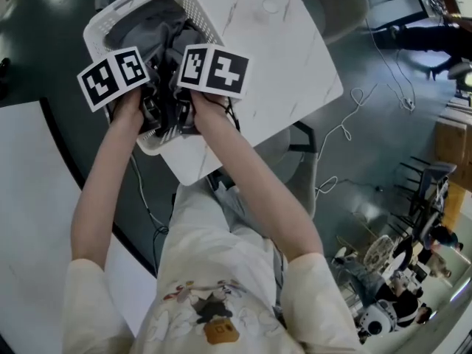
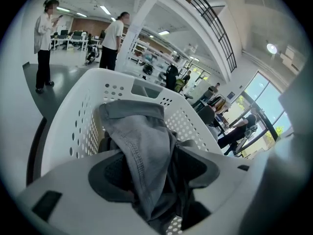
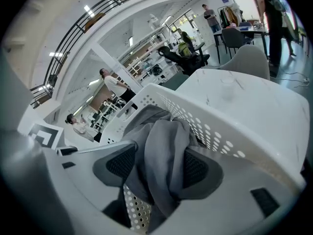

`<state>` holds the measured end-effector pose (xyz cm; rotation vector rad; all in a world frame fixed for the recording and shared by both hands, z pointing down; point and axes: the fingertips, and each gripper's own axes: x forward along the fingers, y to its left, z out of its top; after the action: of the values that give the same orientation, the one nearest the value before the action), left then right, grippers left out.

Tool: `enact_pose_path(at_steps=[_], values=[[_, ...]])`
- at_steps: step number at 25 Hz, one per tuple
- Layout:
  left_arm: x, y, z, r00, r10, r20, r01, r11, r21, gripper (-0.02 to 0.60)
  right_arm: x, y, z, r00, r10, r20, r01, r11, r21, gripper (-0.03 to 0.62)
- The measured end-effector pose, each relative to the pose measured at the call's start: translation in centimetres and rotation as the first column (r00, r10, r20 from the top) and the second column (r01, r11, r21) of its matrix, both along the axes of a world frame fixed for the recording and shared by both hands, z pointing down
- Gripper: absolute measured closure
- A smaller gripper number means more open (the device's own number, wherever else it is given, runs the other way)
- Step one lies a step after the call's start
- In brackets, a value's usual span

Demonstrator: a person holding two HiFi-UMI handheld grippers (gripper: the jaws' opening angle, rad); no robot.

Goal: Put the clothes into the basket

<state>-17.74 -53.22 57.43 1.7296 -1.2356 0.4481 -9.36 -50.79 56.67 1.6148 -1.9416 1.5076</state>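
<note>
The left gripper [image 2: 151,175] has its jaws apart, with a grey garment [image 2: 139,141] draped loosely between them and trailing back into the white basket [image 2: 83,111]. The basket sits at the edge of a white marbled table [image 1: 295,57]. Just beside it, the right gripper [image 3: 156,168] also stands open, with grey cloth hanging between its 2 pads [image 3: 122,163] over the basket's rim.

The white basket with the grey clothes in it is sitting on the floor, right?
Not quite: it is not on the floor. The white basket with the grey clothes in it is sitting on the white table. The head view shows this.
</note>
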Motion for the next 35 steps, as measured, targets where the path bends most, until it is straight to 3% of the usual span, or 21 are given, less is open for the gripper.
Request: enact_pose_path(at_steps=[7, 17, 26, 35], values=[[0.3, 2.1, -1.0, 1.000, -0.008, -0.020, 0.008, 1.000, 0.014, 0.288, 0.7, 1.5, -1.4, 0.999, 0.019, 0.031, -0.020, 0.999, 0.037, 0.332], [0.5, 5.2, -4.4, 0.996, -0.045, -0.080, 0.049, 0.998, 0.045, 0.288, 0.8, 4.3, -6.2, 0.995, -0.037, 0.089, 0.026, 0.992, 0.124, 0.333], [3.3, 8.1, -8.1, 0.995, -0.039, -0.090, 0.046, 0.996, 0.083, 0.288, 2.1, 7.6, -10.2, 0.986, -0.091, 0.142, 0.062, 0.978, 0.199, 0.343], [4.4, 11.6, -10.1, 0.990, -0.060, -0.126, 0.074, 0.991, 0.112, 0.307, 4.0, 10.8, -11.8, 0.981, -0.121, 0.149, 0.084, 0.969, 0.232, 0.415]])
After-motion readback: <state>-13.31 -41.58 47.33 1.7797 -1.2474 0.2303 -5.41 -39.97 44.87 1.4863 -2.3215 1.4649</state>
